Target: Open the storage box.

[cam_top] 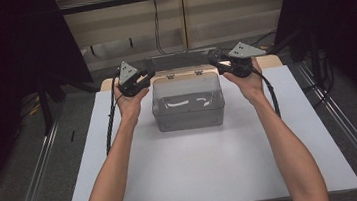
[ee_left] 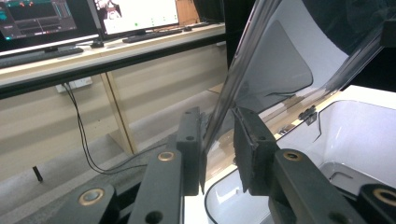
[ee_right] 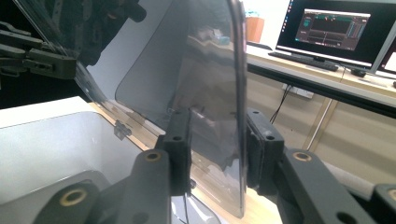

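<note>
Lid [ee_right: 205, 93] upright above white table [cam_top: 213, 167]

A big white table [cam_top: 214, 172] stands on a grey floor [cam_top: 27, 161]. Behind it is a long desk [ee_left: 107, 53] with bright screens [ee_left: 135, 14] and black cords [ee_left: 81, 135] hanging down.
</note>
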Tool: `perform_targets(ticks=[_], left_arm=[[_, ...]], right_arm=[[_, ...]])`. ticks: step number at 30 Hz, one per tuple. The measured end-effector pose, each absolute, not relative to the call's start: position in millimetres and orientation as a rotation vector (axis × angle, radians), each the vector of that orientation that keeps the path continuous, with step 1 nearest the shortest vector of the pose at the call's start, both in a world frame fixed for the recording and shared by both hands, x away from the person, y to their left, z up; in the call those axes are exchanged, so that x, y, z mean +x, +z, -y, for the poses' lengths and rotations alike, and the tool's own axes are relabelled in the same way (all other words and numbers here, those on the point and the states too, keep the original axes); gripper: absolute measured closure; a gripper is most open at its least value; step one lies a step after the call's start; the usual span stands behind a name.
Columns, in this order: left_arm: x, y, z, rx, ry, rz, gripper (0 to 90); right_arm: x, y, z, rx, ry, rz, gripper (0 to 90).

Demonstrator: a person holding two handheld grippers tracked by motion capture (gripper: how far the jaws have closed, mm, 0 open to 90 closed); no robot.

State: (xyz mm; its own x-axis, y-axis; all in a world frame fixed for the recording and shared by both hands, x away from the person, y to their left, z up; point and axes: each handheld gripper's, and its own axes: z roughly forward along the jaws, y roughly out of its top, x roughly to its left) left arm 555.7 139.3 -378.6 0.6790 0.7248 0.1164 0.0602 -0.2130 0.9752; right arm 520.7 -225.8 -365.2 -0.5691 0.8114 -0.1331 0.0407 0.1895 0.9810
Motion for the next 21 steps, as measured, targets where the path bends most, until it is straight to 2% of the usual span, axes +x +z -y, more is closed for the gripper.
perform_targets(ticks=[8, 21], left_arm=[[560.9, -383.7, -140.3, 1.709, 0.678, -0.654, 74.3], [567.5, -385.5, -139.0, 1.709, 0.66, -0.675, 75.1]], right_arm=[[526.7, -372.4, 224.3, 0.823, 1.429, -1.811, 64.3], [534.3, -384.9, 235.3, 0.893, 1.427, -1.828, 74.1]])
